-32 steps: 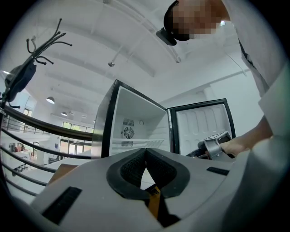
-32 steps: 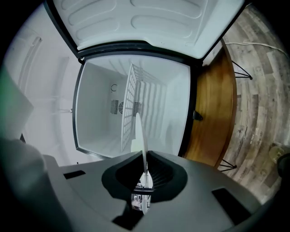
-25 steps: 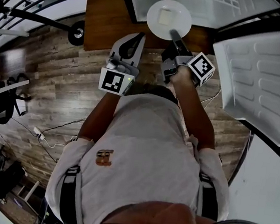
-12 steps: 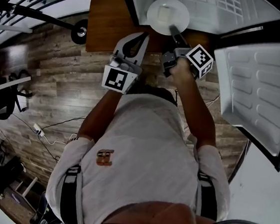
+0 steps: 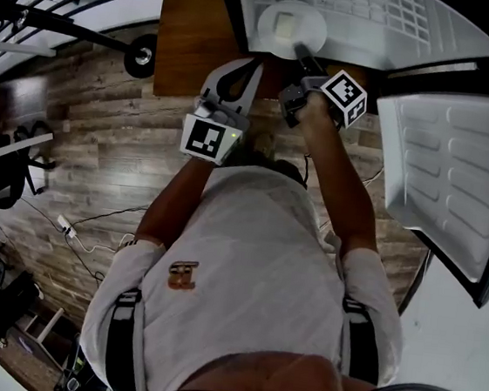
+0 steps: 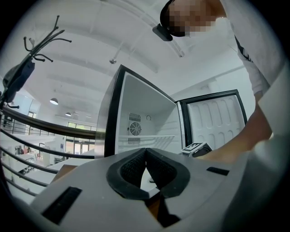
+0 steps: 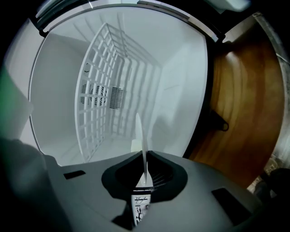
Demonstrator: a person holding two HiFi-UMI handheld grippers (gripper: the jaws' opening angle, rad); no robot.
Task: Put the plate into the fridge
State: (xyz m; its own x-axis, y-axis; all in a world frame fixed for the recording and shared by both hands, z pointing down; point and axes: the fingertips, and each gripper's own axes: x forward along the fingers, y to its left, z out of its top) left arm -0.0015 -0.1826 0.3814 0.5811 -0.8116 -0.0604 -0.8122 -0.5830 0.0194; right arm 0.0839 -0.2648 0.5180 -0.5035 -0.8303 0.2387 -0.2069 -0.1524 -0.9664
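Right gripper [image 5: 301,56] fingers pinch the round white plate [image 5: 286,24] by its rim, level for the open white fridge [image 5: 404,24]; left gripper [image 6: 145,154] fingers meet, empty.

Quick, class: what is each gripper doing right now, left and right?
Left gripper: closed, holding nothing.
Right gripper: closed on the rim of the plate.

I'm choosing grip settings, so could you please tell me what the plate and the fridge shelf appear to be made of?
The plate is white, smooth and slightly glossy with a thin rim, likely ceramic or melamine; the pictures cannot settle which. The shelf is a white grid of thin bars, probably coated wire with a matte finish.
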